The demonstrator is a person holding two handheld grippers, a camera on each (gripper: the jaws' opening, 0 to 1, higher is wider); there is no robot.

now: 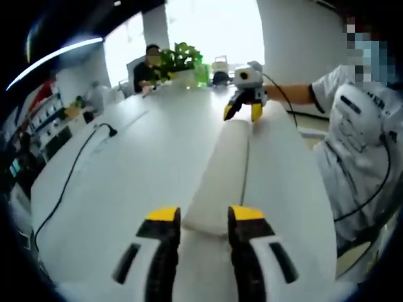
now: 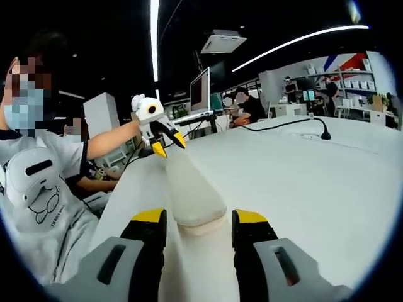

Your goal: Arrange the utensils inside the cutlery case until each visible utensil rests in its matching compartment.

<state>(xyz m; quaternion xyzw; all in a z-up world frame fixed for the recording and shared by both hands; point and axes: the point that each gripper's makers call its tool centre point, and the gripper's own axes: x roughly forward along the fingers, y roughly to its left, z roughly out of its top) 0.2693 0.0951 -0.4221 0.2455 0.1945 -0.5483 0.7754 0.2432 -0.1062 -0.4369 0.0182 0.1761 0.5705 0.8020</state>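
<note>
I had the long, closed, off-white cutlery case (image 1: 221, 182) lying on the white surface (image 1: 145, 157), one gripper at each end. My left gripper (image 1: 204, 217) stood with its yellow-tipped jaws spread either side of the near end; whether they touched it I couldn't tell. My right gripper (image 2: 199, 218) sat likewise at the opposite end. No utensils were visible, so I judged the arranging hardly begun: the case looked unopened
</note>
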